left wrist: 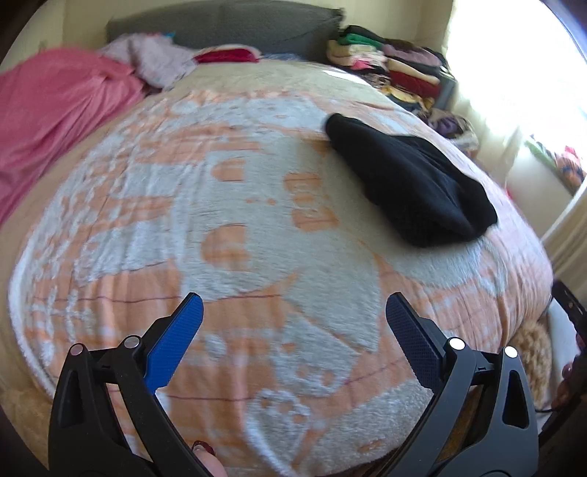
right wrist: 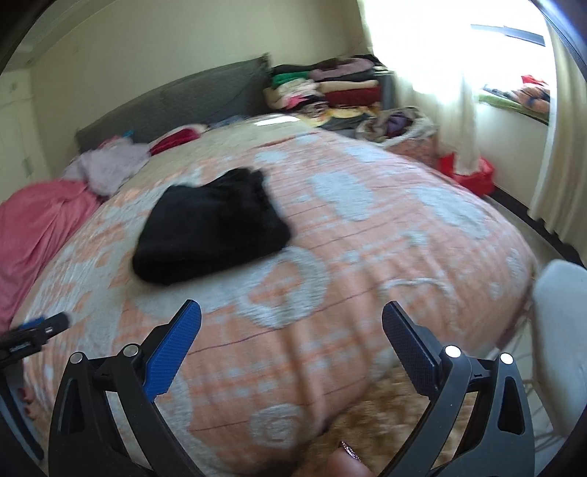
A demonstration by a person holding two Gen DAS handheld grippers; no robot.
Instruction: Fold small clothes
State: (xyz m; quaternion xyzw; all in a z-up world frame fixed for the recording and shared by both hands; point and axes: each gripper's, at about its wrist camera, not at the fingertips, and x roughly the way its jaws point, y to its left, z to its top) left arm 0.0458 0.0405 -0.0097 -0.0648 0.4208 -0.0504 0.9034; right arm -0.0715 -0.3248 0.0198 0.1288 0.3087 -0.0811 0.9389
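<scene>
Fuzzy, matt plush on the bedspread [left wrist: 227,205], peach and pale grey pile, with thin stitched seam lines. Soft, dull black knit on the folded garment [right wrist: 209,227], light-swallowing, no sheen. Smooth pink cloth with a faint lustre on the sheet [left wrist: 55,117]. Fluffy lilac fleece on the crumpled blanket [left wrist: 154,62]. Matt grey woven upholstery on the headboard [left wrist: 227,25]. Matt black moulded plastic on the left hand-held gripper [left wrist: 293,323] and right hand-held gripper [right wrist: 291,323]; blue, finely cross-hatched pads [left wrist: 172,348]; shiny round metal pins [left wrist: 456,343].
</scene>
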